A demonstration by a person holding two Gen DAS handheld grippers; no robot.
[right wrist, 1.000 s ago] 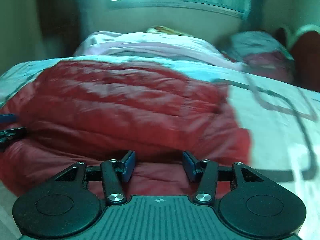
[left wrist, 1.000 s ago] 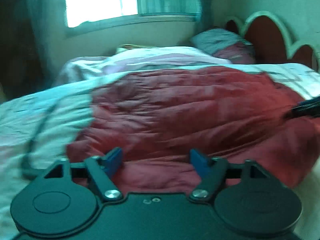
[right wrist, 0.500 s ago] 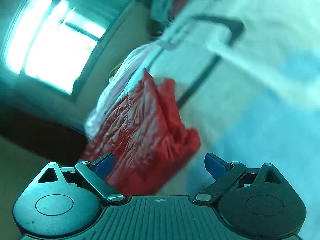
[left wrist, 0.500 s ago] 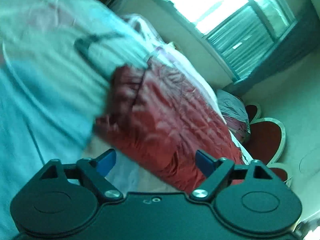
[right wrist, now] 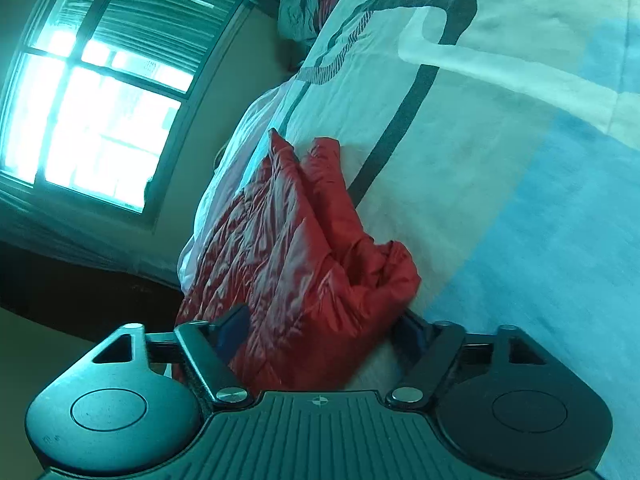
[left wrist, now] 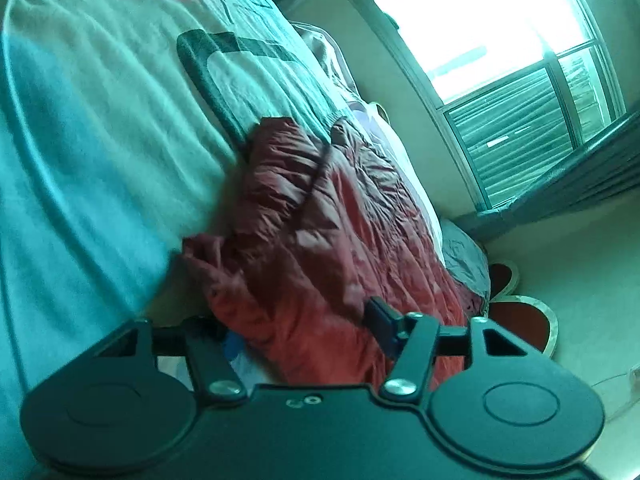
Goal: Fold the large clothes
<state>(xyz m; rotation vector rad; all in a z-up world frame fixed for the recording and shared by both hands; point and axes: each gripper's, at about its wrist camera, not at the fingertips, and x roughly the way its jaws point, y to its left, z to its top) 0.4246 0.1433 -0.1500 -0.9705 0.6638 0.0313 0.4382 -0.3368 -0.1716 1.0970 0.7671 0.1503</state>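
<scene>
Red jacket (left wrist: 320, 240) bunched ahead; bedspread (left wrist: 100, 160) beside it bare.

Frame rolled hard. Right tongs (right wrist: 320, 330) bottom centre, jaws closing, the jacket (right wrist: 304, 256) edge between them; pad contact unclear, right pad mostly hidden behind the fabric. Jacket is red, quilted, crumpled, running from lower centre up to mid-frame on the bed (right wrist: 500, 168), which fills the right. Window (right wrist: 100, 92) bright, upper left. Pillow (right wrist: 300, 4) top centre.
</scene>
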